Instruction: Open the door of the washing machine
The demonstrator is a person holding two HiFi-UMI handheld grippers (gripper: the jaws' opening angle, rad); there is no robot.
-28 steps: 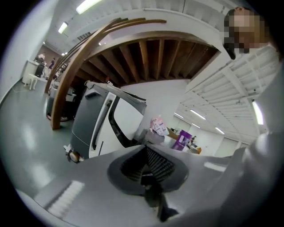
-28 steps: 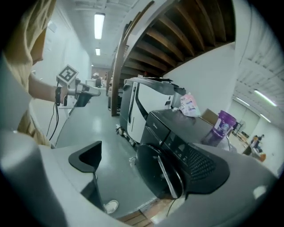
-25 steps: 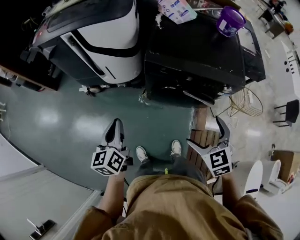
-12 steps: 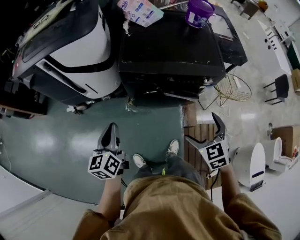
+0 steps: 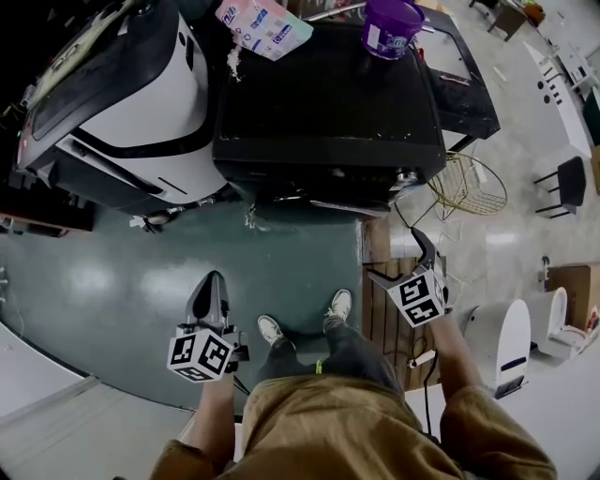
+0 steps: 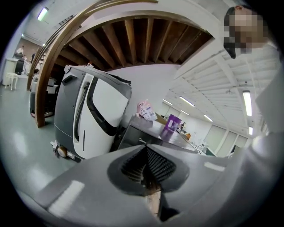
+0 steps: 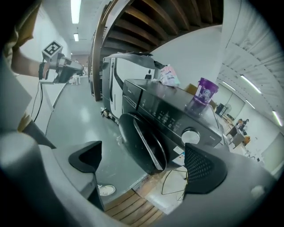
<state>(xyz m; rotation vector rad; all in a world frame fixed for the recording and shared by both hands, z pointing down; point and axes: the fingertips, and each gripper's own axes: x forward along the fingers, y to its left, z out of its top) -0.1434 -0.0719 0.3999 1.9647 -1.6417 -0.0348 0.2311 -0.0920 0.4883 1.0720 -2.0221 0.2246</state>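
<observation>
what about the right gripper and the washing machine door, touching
Apart. The right gripper view shows open jaws and floor before the washing machine door; the head view shows the right gripper well short.

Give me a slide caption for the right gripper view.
Open right claw faces the round door of the black washing machine, purple tub on top.

The washing machine has a smooth, glossy black casing, and its round door shines dark, like tinted glass or plastic. The green floor is smooth, with a sheen that mirrors the lamps. The slats are matt wood. The purple tub looks like plastic and the basket is thin golden wire. Your right gripper has matt black, finely ribbed pads. Your shirt is brown cloth.
</observation>
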